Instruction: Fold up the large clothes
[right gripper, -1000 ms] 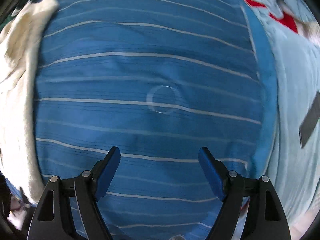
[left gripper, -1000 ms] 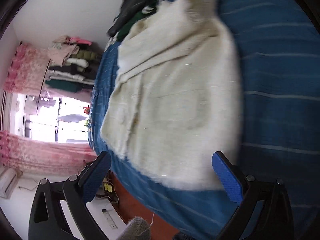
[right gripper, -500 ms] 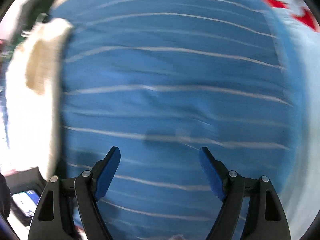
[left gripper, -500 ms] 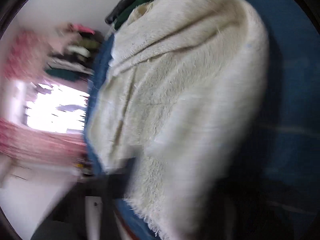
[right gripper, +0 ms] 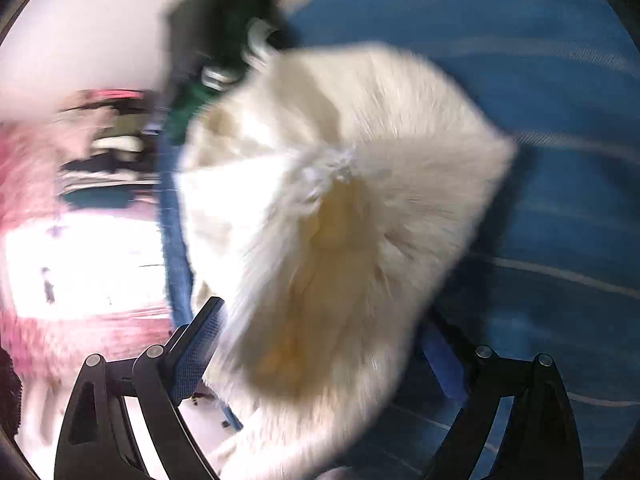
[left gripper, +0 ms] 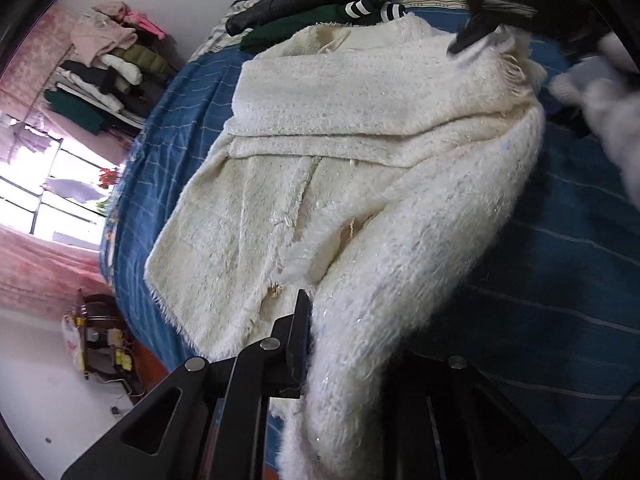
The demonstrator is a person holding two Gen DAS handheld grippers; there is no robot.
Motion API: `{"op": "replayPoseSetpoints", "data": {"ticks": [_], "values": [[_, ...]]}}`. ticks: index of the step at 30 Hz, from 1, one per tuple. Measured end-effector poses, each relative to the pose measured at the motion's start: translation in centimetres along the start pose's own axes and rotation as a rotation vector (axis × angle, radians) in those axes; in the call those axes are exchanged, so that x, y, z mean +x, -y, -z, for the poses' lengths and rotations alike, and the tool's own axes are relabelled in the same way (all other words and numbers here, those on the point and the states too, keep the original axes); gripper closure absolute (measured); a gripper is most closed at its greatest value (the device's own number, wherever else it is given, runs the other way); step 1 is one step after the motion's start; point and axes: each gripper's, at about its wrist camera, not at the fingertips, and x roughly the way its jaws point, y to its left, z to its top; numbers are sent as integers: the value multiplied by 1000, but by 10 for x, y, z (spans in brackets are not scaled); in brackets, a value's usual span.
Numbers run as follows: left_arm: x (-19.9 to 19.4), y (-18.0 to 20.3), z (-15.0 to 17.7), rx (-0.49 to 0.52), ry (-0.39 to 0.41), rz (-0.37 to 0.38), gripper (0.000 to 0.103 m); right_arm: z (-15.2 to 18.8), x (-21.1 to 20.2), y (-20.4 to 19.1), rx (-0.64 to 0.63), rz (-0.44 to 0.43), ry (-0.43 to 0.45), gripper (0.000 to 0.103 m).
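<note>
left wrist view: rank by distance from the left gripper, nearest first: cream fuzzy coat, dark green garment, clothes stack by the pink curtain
1. cream fuzzy coat, bunched right at the left gripper.
2. dark green garment, on the bed beyond the coat's collar.
3. clothes stack, upper left, off the bed, against the wall.

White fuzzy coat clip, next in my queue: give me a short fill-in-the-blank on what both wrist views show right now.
1. The white fuzzy coat lies on a ____ striped bedspread.
2. The left gripper is shut on the coat's ____ edge, nearest its camera.
3. Coat fabric sits between the fingers of the ____ gripper in the blurred view.
4. Behind the coat's collar lies a dark ____ garment.

Missing words: blue; lower; right; green
</note>
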Motion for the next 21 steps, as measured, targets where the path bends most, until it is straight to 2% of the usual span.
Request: {"op": "replayPoseSetpoints", "data": {"ticks": [1, 2, 4, 8, 12, 13, 16, 17, 19, 21], "values": [[2, -7, -2, 2, -2, 22, 92, -6, 5, -4, 40, 25, -6, 53], [3, -15, -4, 5, -4, 46, 91, -5, 0, -9, 69, 43, 9, 65], [3, -35, -9, -3, -8, 102, 91, 0, -14, -28, 59, 64, 42, 72], [5, -93, -22, -53, -25, 221, 90, 22, -37, -109, -30, 155, 83, 74], [22, -166, -37, -156, -63, 308, 90, 33, -24, -198, -116, 247, 74, 74], [31, -186, -41, -192, -70, 320, 89, 34, -7, -228, -158, 282, 60, 74], [62, -233, -49, -270, -82, 322, 87, 38, 45, -282, -212, 366, 30, 74], [77, -249, -50, -292, -91, 325, 86, 36, 74, -300, -227, 414, 9, 74], [113, -278, -50, -358, -126, 356, 84, 29, 123, -320, -240, 493, -28, 74], [153, -300, -46, -416, -181, 369, 76, 20, 169, -337, -256, 562, -62, 71]]}}
